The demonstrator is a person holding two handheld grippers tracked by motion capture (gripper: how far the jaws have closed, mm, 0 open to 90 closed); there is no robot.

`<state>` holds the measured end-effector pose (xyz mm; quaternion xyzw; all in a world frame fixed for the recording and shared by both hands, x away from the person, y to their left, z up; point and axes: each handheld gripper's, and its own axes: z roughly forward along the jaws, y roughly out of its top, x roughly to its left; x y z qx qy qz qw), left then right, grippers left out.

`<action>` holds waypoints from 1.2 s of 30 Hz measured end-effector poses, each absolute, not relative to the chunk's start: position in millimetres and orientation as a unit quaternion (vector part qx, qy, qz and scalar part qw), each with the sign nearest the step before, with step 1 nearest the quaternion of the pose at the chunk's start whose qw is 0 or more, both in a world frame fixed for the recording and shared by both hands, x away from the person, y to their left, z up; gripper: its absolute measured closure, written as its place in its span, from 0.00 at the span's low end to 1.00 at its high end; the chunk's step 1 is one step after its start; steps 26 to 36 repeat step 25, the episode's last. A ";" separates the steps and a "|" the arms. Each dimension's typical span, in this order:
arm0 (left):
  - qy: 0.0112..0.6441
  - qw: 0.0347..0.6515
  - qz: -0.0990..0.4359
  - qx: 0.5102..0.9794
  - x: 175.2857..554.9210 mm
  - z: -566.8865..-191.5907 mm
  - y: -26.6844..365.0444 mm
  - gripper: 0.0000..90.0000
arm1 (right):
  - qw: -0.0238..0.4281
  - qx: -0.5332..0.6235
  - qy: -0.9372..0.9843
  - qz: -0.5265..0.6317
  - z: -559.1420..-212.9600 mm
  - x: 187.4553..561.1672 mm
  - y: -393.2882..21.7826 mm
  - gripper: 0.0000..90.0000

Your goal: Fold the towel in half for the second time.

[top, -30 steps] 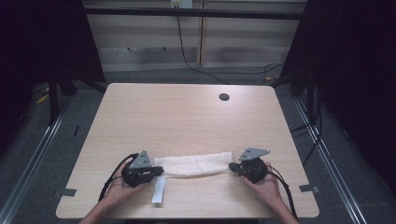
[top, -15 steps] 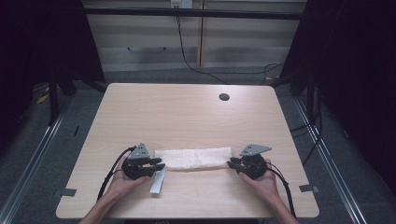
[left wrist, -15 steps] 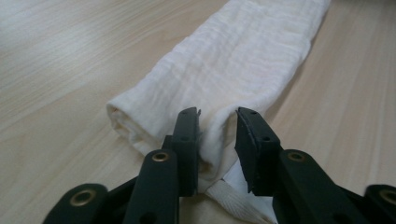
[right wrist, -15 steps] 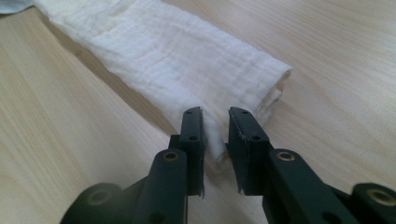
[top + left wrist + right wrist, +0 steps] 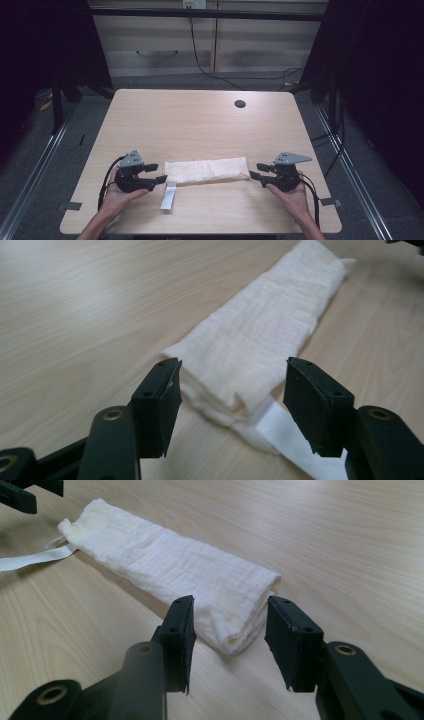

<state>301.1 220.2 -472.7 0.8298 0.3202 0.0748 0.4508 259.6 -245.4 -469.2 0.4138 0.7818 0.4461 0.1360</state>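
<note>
Claws (image 5: 161,173) (image 5: 254,171) flank folded cloth (image 5: 207,170), lengthwise between them.

Folded white cloth (image 5: 207,170) on table (image 5: 200,120), left gripper (image 5: 156,173) and right gripper (image 5: 256,171) at its ends, apart

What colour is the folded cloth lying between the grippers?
Off-white, with a fine woven texture; the cloth shows best in the right gripper view.

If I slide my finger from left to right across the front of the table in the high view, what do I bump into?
Left claw → white strip → folded white cloth → right claw.
</note>
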 end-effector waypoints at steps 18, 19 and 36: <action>0.442 0.460 0.097 0.764 280.3 -482.7 299.9 0.24 | 0.178 0.480 0.724 0.462 -468.8 231.9 -297.3 0.41; 0.445 0.462 0.098 0.761 280.3 -483.5 300.4 0.24 | 0.179 0.485 0.723 0.458 -471.8 230.3 -299.8 0.39; 0.434 0.453 0.096 0.773 280.7 -489.7 300.5 0.18 | 0.190 0.500 0.719 0.444 -478.4 229.9 -305.8 0.37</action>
